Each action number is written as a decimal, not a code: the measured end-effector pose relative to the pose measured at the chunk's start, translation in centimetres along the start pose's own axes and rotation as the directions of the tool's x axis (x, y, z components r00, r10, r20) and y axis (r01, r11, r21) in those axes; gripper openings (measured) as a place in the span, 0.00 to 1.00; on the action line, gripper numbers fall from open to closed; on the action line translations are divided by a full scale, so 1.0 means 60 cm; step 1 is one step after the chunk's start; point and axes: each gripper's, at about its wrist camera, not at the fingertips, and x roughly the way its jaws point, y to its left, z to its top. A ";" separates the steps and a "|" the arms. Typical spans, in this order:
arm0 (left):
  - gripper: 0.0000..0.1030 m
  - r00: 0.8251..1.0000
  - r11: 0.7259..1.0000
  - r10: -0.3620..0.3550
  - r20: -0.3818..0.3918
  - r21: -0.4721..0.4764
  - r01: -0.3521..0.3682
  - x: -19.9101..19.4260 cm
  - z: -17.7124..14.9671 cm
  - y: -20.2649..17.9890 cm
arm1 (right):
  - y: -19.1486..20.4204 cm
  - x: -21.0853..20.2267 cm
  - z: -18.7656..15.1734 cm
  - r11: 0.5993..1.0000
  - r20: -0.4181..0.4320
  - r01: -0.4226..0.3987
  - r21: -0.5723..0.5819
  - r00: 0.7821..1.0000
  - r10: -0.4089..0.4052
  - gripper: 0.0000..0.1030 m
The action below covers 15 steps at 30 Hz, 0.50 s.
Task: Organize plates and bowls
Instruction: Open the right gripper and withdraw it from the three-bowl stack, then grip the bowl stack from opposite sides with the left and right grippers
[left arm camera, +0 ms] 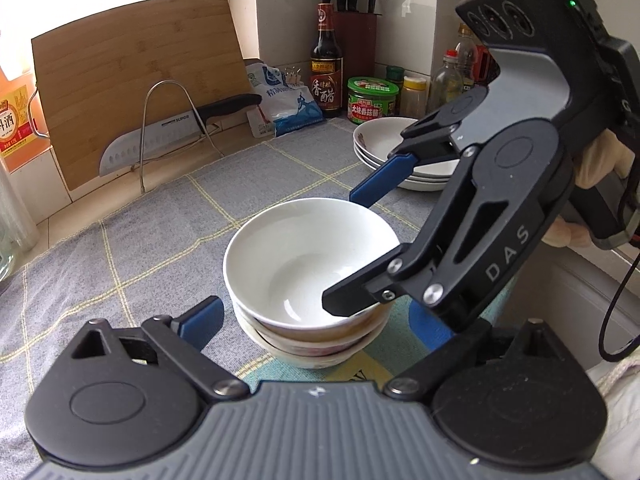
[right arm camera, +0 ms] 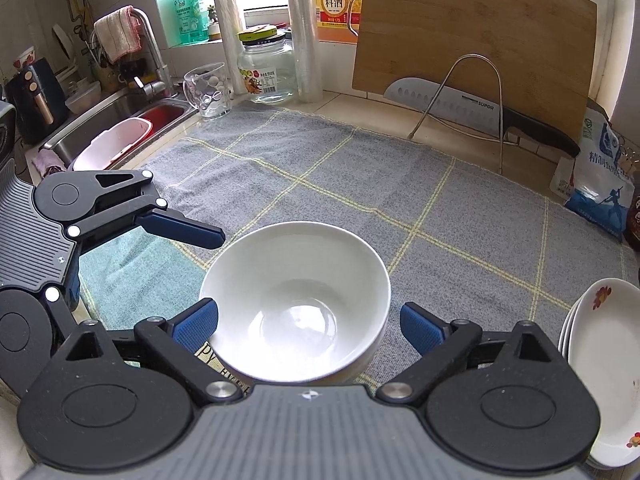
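A stack of white bowls [left arm camera: 308,280] stands on the grey checked cloth [left arm camera: 160,232]; its top bowl [right arm camera: 296,300] is empty. My left gripper [left arm camera: 316,326] is open, one blue finger on each side of the stack near its base, not touching. My right gripper [right arm camera: 310,322] is open above the top bowl, its fingers either side of the near rim. In the left wrist view the right gripper [left arm camera: 352,248] reaches in from the right, one finger over the bowl's inside. A stack of white plates [left arm camera: 384,144] with flower prints sits behind, also in the right wrist view [right arm camera: 596,364].
A wooden cutting board [left arm camera: 132,92] and a knife [left arm camera: 180,136] in a wire rack stand at the back. Bottles and jars [left arm camera: 372,100], a knife block [left arm camera: 354,36] and a salt bag [left arm camera: 288,100] line the corner. The sink [right arm camera: 120,120], a glass mug [right arm camera: 208,90] and a jar [right arm camera: 268,68] lie left.
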 end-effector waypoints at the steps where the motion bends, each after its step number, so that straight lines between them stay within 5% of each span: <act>1: 0.96 1.000 1.000 -0.002 0.001 -0.001 0.002 -0.002 -0.001 0.001 | -0.001 -0.001 -0.003 1.000 0.002 0.003 0.006 1.000 -0.003 0.97; 15: 0.96 0.998 0.999 -0.037 -0.057 0.004 0.037 0.007 -0.042 0.041 | -0.012 -0.055 -0.041 0.999 0.048 -0.005 -0.043 0.999 0.007 1.00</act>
